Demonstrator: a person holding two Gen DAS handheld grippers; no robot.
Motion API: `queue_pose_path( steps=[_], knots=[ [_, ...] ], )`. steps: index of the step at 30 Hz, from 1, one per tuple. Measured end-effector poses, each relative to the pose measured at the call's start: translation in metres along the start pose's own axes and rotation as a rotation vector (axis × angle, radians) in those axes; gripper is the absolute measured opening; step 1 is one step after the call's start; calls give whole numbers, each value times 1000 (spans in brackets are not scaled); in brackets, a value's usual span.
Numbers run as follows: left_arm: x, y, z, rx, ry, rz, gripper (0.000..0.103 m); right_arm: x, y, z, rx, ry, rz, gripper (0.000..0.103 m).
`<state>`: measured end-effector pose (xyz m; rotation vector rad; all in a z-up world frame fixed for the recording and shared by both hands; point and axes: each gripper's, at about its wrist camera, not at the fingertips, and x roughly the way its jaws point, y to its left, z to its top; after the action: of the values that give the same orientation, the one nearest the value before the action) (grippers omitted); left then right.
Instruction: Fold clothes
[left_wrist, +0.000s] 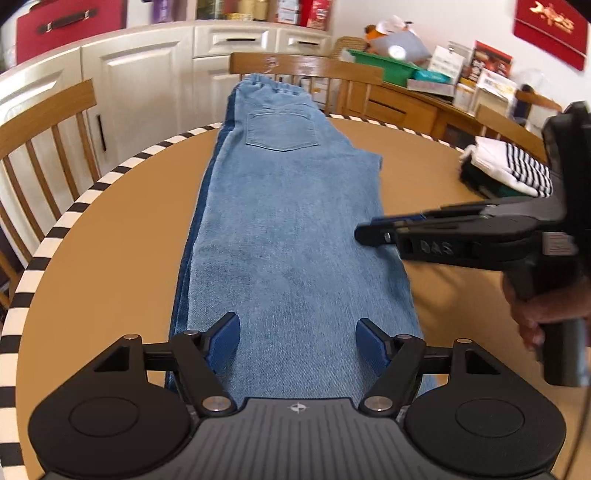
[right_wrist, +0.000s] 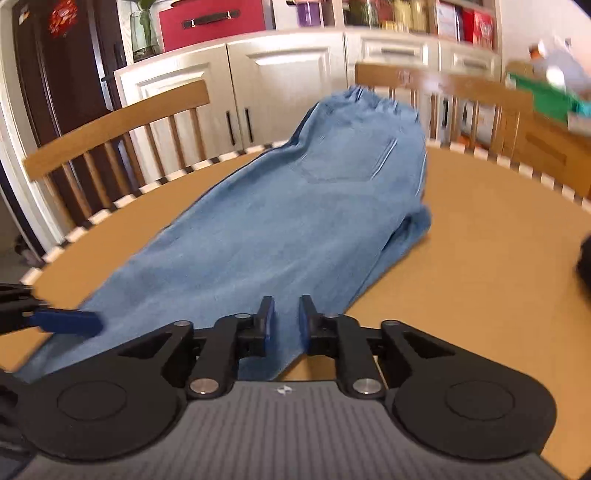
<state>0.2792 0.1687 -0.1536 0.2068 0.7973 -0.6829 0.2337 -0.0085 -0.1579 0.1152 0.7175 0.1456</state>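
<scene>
Left gripper: fingers spread wide, hovering over the hem end.
Right gripper: narrow gap, nothing held — by the leg's right edge.
Light-blue denim jeans: on the round tan table, legs stacked; 1 lengthwise fold done, crosswise folds left.
Left view only: folded striped stack — likely finished.

Faded matt denim jeans; smooth matt table; varnished wooden chairs

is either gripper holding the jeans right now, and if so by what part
Nothing is held. The left gripper hovers wide open over the leg end of the jeans; the right gripper has its jaws narrowly apart at the leg's side edge, not clamped.
</scene>
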Motion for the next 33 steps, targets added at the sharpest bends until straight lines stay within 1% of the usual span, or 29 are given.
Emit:
queue_pose_path(
  steps=[2,3,4,5,8,9,11,12,13,14,17,19,22,24,27,29,31,33],
  knots=[
    [-7,4,-5,-20,6,-33,77,-11,8,-8,33,14,20,20],
    [-12,8,-8,-32,9,-54,78,-19,10,-14,67,20,21,24],
    [-19,12,-14,-43,14,-81,78,-27,12,-20,103,28,24,31],
    [-26,16,-19,-54,18,-107,78,-36,15,-27,156,46,29,31],
    [-55,34,-37,-97,31,-158,78,-69,27,-57,325,63,36,31],
    [-64,44,-46,-129,32,-160,78,-80,35,-70,378,61,35,31],
    [-83,63,-63,-193,37,-165,78,-94,51,-91,450,47,44,30],
    [-85,73,-71,-241,75,-181,75,-100,61,-100,475,40,46,30],
    [-92,78,-78,-252,63,-208,74,-103,73,-107,493,39,50,29],
    [-97,79,-83,-238,77,-226,74,-107,85,-113,509,38,53,29],
    [-111,70,-96,-171,141,-314,75,-121,119,-129,514,48,28,30],
    [-121,63,-106,-151,157,-343,76,-133,130,-143,562,53,49,30],
    [-133,61,-121,-183,174,-388,77,-148,139,-161,638,70,87,29],
    [-138,62,-128,-205,194,-420,77,-156,143,-171,667,83,106,29],
    [-145,63,-140,-225,227,-460,77,-167,146,-184,705,118,161,29],
    [-149,63,-147,-229,247,-474,77,-172,146,-191,739,150,214,29],
    [-151,60,-151,-217,277,-495,77,-174,144,-199,779,185,276,30],
    [-153,55,-153,-191,282,-501,77,-174,139,-206,851,198,322,30]
  ],
)
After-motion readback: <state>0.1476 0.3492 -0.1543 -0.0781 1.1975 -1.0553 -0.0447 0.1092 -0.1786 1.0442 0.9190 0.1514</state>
